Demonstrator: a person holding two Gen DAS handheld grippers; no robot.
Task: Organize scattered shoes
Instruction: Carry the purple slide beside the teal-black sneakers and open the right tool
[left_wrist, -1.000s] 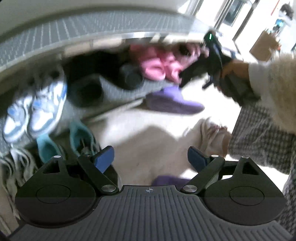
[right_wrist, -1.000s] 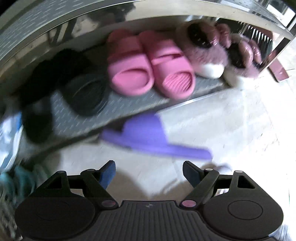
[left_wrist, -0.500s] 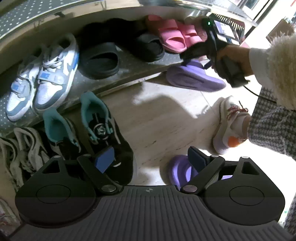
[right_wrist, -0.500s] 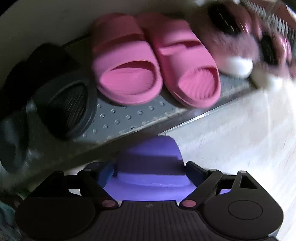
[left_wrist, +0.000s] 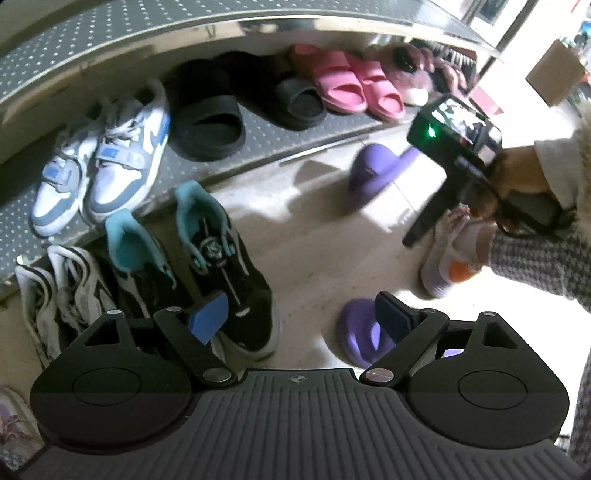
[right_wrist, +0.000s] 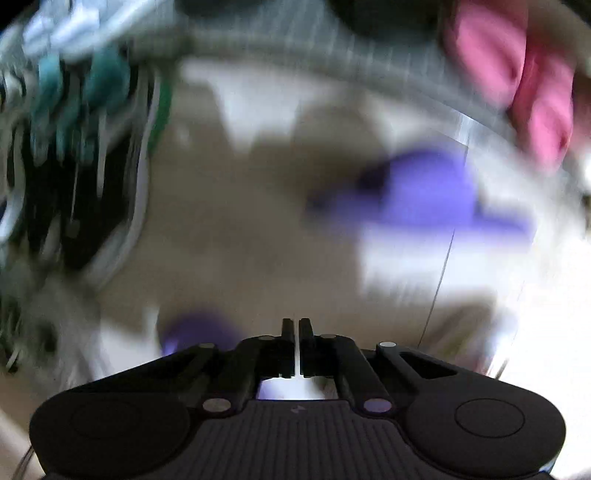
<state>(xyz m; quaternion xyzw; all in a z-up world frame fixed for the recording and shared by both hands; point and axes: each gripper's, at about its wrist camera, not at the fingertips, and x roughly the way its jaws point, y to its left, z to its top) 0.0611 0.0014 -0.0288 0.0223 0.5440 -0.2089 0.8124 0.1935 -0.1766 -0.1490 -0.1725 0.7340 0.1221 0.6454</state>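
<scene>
While blurred — right gripper empty, pinched

Purple slipper A: on the floor just off the rack's lower edge, toe toward the rack, tilted; heel end hidden; smeared in the right wrist view.
Purple slipper B: on the floor, well apart from A; partly hidden.
On the shelf, paired: white-blue sneakers; black slides; pink slides; fuzzy pink slippers (detail hard to tell).
On the floor by the rack, paired, toes outward: black sneakers with teal lining; black-white sneakers, laces loose.
</scene>
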